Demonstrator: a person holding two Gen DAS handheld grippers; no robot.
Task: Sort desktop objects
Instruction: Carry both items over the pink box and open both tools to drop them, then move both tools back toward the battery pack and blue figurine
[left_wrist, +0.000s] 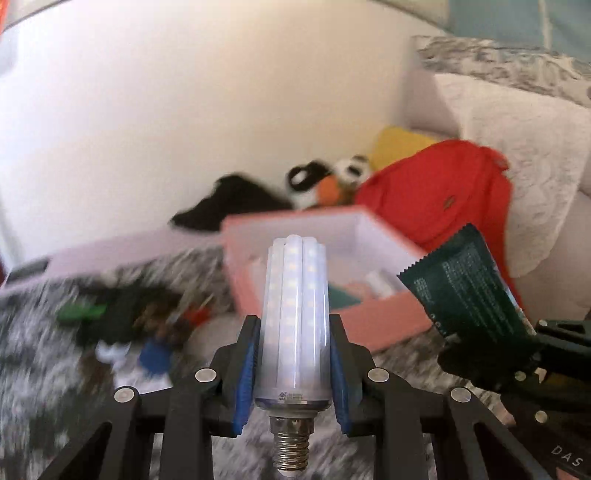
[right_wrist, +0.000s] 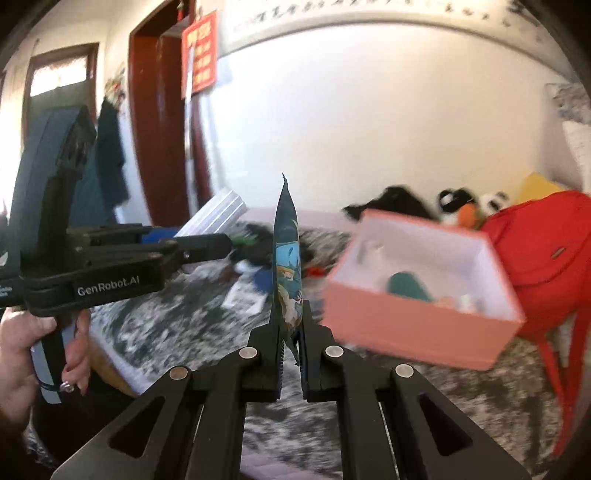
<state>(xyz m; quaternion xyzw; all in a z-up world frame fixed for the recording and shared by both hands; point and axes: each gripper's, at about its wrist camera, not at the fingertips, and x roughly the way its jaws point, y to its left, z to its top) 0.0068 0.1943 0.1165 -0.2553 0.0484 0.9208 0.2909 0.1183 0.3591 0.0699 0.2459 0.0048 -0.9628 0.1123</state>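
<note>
My left gripper (left_wrist: 294, 325) is shut on a white LED corn bulb (left_wrist: 295, 314), its screw base toward the camera, held above the mottled bed surface. It also shows in the right wrist view (right_wrist: 218, 214). My right gripper (right_wrist: 290, 314) is shut on a dark green sachet (right_wrist: 287, 258), seen edge-on; the sachet shows flat in the left wrist view (left_wrist: 469, 284). A pink box (left_wrist: 384, 321) with a white inside stands ahead, holding several small items; it also shows in the right wrist view (right_wrist: 417, 325). Blurred small objects (left_wrist: 147, 317) lie left of the box.
A red backpack (left_wrist: 443, 192) lies behind the box, with soft toys (left_wrist: 332, 181), a yellow cushion (left_wrist: 399, 144) and black cloth (left_wrist: 229, 203) by the white wall. White pillows (left_wrist: 517, 147) sit at right. A doorway (right_wrist: 159, 110) is far left.
</note>
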